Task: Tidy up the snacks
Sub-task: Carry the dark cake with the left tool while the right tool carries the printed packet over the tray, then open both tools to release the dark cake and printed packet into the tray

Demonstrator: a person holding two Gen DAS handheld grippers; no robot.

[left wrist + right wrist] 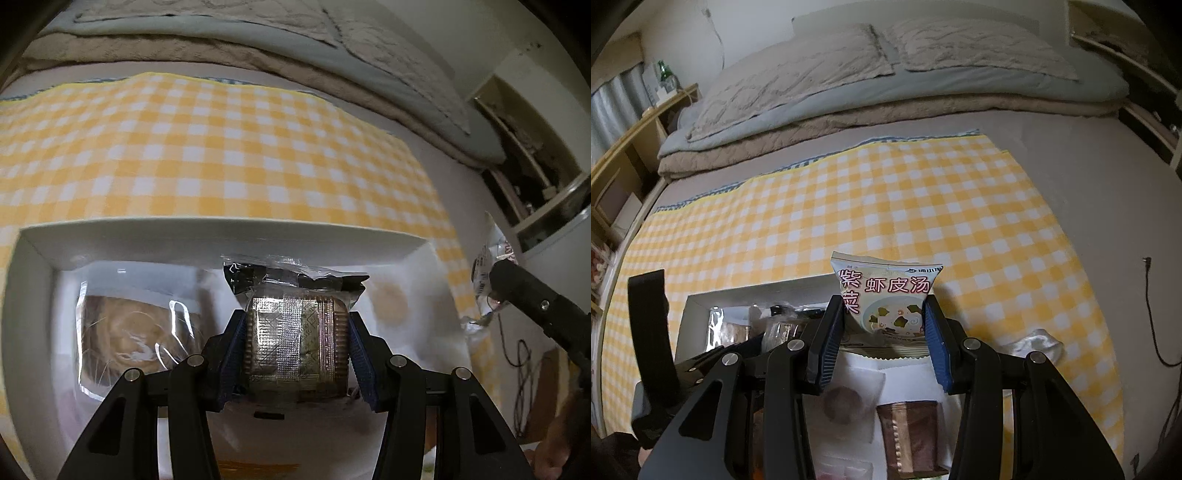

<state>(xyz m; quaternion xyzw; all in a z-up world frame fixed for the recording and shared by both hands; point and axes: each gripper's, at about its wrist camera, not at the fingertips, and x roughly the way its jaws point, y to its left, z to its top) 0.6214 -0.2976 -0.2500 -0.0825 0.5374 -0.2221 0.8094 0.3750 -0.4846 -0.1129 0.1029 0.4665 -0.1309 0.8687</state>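
My left tongs (297,347) are clamped on a square biscuit (297,343) in a clear wrapper with a dark crimped end, the blue ribbed pads pressed against both its edges. I hold it over the white box (221,236), a shallow rectangular tray with straight card walls that sits on the yellow-and-white checked cloth (221,147). The biscuit's face is embossed with a fine grid and ridged borders, and it shines through the film.

Inside the box, to the left of the biscuit, lies a round golden pastry (136,339) in a glossy clear pack. To the right, on the box floor, is a pale round wafer (388,302), blurred, so I can't say how it is wrapped.

My right tongs (884,332) are closed to about a third on a soup sachet (886,291), a small white pillow pack with red Chinese lettering and a printed bowl, held upright by its sides. Below it, in the right wrist view, the box (698,302) also holds a silver-edged pack (727,328) at its far left, a round brown cake (846,402) in frosted film, and a brown rectangular bar (908,435) beside that.

The cloth is spread over a bed (1071,166), with folded quilts (849,107) at its far end.
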